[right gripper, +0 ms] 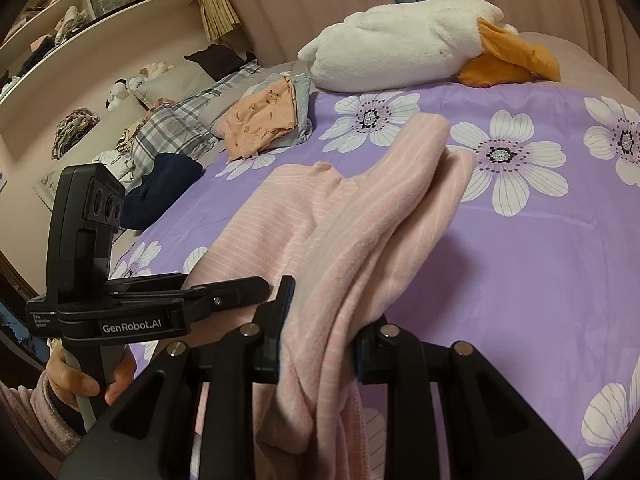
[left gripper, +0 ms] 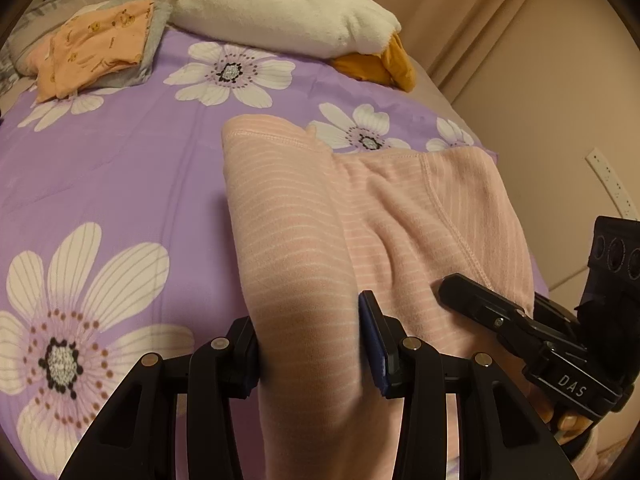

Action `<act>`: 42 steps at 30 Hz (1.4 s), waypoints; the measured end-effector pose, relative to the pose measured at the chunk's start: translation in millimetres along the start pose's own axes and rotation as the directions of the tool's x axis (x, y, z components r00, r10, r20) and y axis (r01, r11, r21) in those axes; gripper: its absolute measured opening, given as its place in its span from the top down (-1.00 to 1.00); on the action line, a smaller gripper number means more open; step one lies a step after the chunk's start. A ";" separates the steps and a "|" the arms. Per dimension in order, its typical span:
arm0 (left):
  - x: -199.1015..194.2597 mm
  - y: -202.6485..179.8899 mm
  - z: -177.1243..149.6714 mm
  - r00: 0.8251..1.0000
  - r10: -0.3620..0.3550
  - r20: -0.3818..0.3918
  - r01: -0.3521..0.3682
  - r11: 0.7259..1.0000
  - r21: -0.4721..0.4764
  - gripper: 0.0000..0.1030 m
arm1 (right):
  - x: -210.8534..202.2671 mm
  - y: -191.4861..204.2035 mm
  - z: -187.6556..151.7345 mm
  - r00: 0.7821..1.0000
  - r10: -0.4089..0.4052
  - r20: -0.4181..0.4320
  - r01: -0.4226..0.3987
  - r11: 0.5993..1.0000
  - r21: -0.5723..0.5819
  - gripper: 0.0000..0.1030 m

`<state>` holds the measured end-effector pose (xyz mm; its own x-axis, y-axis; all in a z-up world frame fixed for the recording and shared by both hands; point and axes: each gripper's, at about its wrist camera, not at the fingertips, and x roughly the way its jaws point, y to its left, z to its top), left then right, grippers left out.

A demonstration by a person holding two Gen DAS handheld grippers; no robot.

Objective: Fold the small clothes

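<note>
While the left gripper (left gripper: 310, 344) is clamped on one bunched leg of the pink striped garment (left gripper: 288, 216), the right gripper (right gripper: 320, 340) pinches another fold of it just beside, so the one garment is caught between both pairs of jaws. From there its long axis runs away toward the far side of the purple flowered bedspread (left gripper: 120, 176), the hem end lying flat. Farther off sit one stack of folded clothes (left gripper: 96, 48) at the far left and one white plush toy (left gripper: 280, 8).
</note>
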<state>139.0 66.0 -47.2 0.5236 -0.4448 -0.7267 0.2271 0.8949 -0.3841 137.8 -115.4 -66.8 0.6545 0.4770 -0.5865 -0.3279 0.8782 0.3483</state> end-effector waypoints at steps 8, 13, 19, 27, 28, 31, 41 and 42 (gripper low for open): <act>14.1 6.0 15.2 1.000 0.008 0.004 -0.008 1.000 0.013 0.19 | 15.7 -9.3 11.3 1.000 -0.015 0.010 0.015 1.000 0.003 0.51; 25.1 9.4 21.8 1.000 0.011 0.004 -0.011 1.000 0.017 0.19 | 25.4 -15.8 15.4 1.000 -0.027 0.012 0.027 1.000 0.008 0.51; 38.5 11.8 26.9 1.000 0.023 -0.010 -0.023 0.999 0.029 0.19 | 38.0 -21.8 15.3 0.999 -0.050 -0.001 0.050 0.999 0.017 0.51; 55.8 18.0 29.0 0.998 0.038 -0.048 -0.037 0.999 0.033 0.19 | 52.9 -29.9 10.3 0.998 -0.061 -0.032 0.063 0.997 0.038 0.51; 57.8 18.5 28.5 0.998 0.041 -0.054 -0.039 0.999 0.033 0.19 | 54.6 -31.1 9.4 0.997 -0.063 -0.037 0.064 0.997 0.041 0.51; 63.3 20.3 27.4 0.997 0.047 -0.068 -0.045 0.998 0.033 0.19 | 59.9 -36.0 6.5 0.997 -0.063 -0.050 0.066 0.996 0.053 0.51; 73.0 24.7 26.0 0.994 0.052 -0.092 -0.049 0.998 0.034 0.19 | 69.0 -49.6 -2.1 0.995 -0.063 -0.071 0.070 0.992 0.106 0.50; 73.5 24.8 25.8 0.994 0.052 -0.094 -0.049 0.998 0.034 0.19 | 69.3 -50.6 -2.7 0.995 -0.063 -0.073 0.071 0.991 0.111 0.50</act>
<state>204.2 56.5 -95.5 0.4555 -0.3991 -0.7957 0.2291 0.9163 -0.3285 197.9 -126.7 -127.1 0.6223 0.4225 -0.6590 -0.2031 0.9002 0.3853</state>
